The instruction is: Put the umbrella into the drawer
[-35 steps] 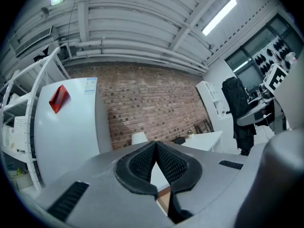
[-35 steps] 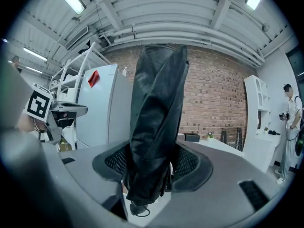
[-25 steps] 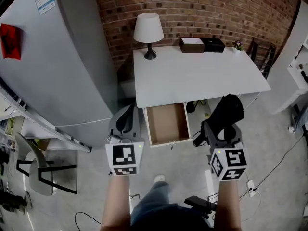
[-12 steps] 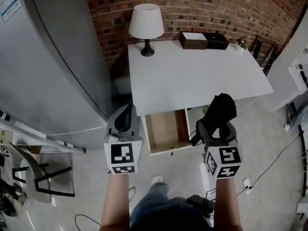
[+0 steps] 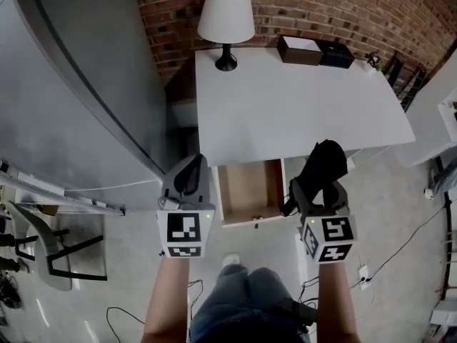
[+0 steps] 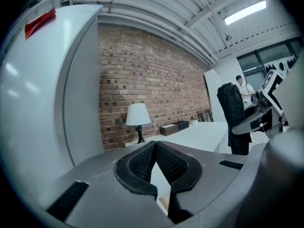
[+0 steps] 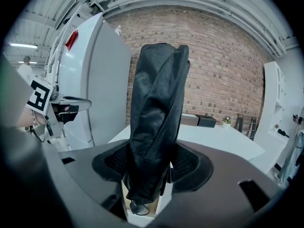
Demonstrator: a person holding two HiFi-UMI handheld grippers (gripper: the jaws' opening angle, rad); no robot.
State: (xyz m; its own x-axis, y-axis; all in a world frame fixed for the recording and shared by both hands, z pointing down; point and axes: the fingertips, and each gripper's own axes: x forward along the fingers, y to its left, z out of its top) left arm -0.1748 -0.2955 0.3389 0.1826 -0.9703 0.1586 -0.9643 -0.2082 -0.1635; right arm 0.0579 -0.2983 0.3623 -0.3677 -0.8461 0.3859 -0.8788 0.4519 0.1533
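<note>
Drawer (image 5: pixel 250 189) open and bare; right gripper (image 5: pixel 318 189) pinches folded black umbrella (image 5: pixel 328 164) beside it, left gripper (image 5: pixel 188 179) pressed together, empty; placing not yet done.

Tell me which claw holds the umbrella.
The right claw, shut on the folded black umbrella; the left claw is shut on nothing.

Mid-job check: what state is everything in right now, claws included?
left claw: shut, empty.
right claw: shut on the umbrella.
umbrella: folded, held upright, not yet in the drawer.
drawer: pulled open, nothing visible inside.
lamp: upright on the white table.
refrigerator: door shut.
</note>
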